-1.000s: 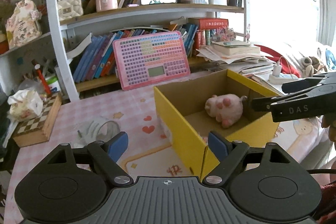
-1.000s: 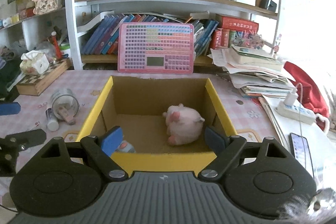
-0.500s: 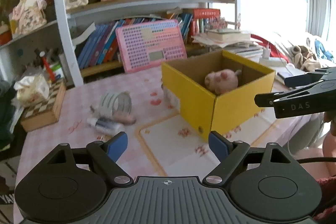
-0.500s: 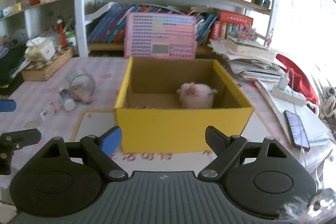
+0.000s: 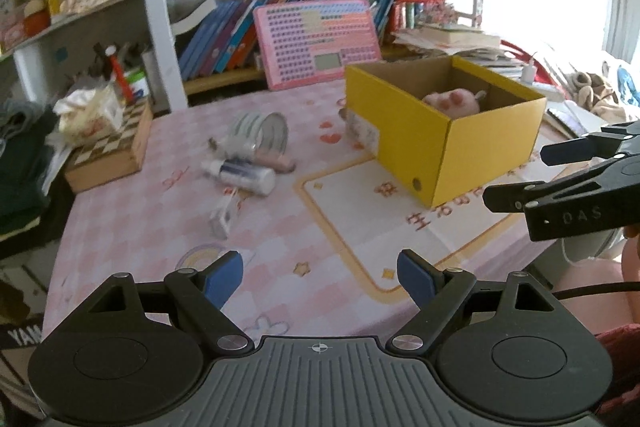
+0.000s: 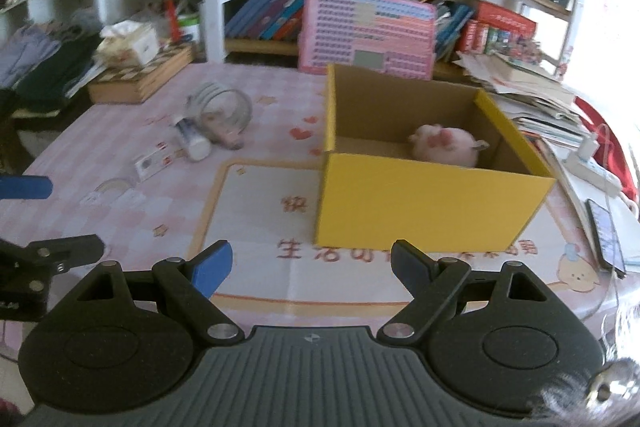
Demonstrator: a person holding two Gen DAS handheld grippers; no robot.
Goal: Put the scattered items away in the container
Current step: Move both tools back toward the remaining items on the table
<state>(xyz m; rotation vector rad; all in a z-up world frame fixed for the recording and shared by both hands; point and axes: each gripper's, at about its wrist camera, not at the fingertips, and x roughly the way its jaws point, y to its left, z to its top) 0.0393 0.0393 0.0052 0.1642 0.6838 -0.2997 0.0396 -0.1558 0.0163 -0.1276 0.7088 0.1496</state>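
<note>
Yellow box (image 6: pixel 432 203) sits right of centre on tabletop (image 5: pixel 280 239), plush toy (image 6: pixel 444 145) already inside. Loose items lie left of box: white tube (image 5: pixel 244 177), long axis across tabletop, beside clear jar (image 5: pixel 262 135). Left gripper (image 5: pixel 320 273) nearer; right gripper (image 6: pixel 308 267) faces box. Both sets of fingers spread wide, empty.

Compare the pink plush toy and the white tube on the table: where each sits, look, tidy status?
The pink plush toy lies inside the yellow cardboard box, already tidied; the white tube lies on its side out on the pink checked tablecloth, left of the box, not yet put away. The plush is round, soft and pink; the tube is slim, rigid-looking and white with a dark band. Neither is touched by a gripper.
</note>
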